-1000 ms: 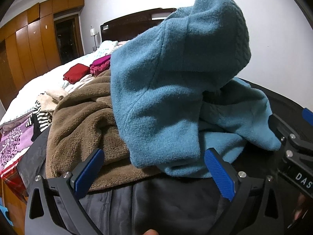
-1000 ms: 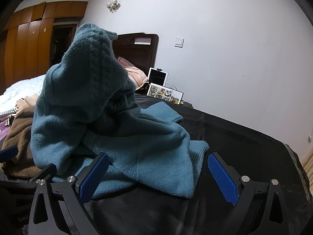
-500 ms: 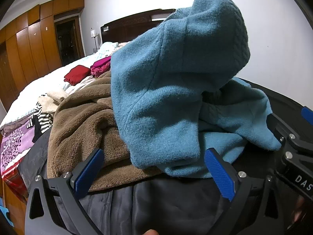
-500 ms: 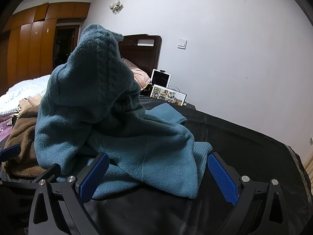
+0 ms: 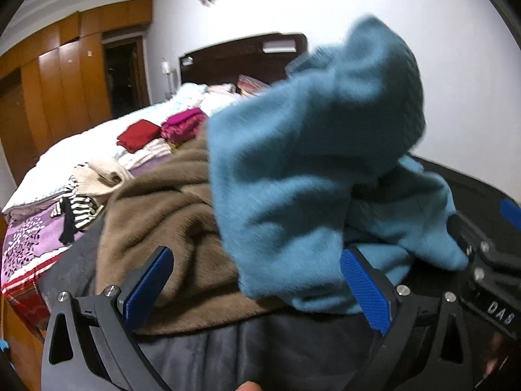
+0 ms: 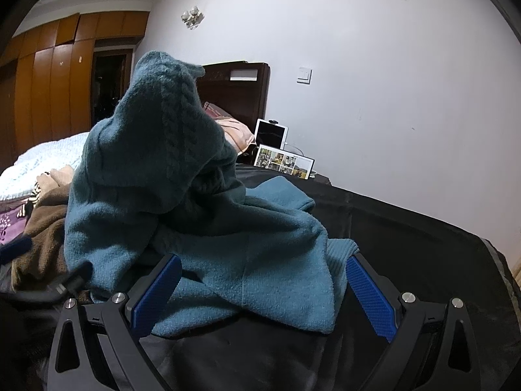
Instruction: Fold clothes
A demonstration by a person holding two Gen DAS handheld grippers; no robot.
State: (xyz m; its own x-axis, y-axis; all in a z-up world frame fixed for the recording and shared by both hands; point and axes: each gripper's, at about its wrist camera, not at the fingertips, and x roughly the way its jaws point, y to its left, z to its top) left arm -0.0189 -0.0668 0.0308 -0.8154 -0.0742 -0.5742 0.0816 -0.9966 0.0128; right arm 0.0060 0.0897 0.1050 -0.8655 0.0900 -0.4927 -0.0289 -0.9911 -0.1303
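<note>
A teal knitted sweater (image 5: 302, 176) is heaped in a tall crumpled pile on a dark cloth (image 5: 260, 352) over the bed's foot. It leans against a brown fleece garment (image 5: 162, 215) on its left. My left gripper (image 5: 260, 288) stands open just short of the sweater's lower edge, with nothing between its blue pads (image 5: 148, 288). In the right wrist view the same sweater (image 6: 182, 195) rises ahead, and my right gripper (image 6: 260, 296) is open with the sweater's hem lying between its pads (image 6: 369, 296), untouched as far as I can see.
Folded red (image 5: 138, 135) and magenta clothes (image 5: 180, 125), a cream garment (image 5: 101, 176) and a striped one (image 5: 79, 207) lie on the bed behind. A dark headboard (image 6: 237, 88), a tablet (image 6: 271, 137) and a photo frame (image 6: 285, 161) stand by the white wall. A wooden wardrobe (image 5: 62, 91) lines the left.
Both grippers have moved a little closer to the sweater pile, and the left wrist view has swung slightly and blurred. The sweater keeps its shape. Both grippers stay open.
</note>
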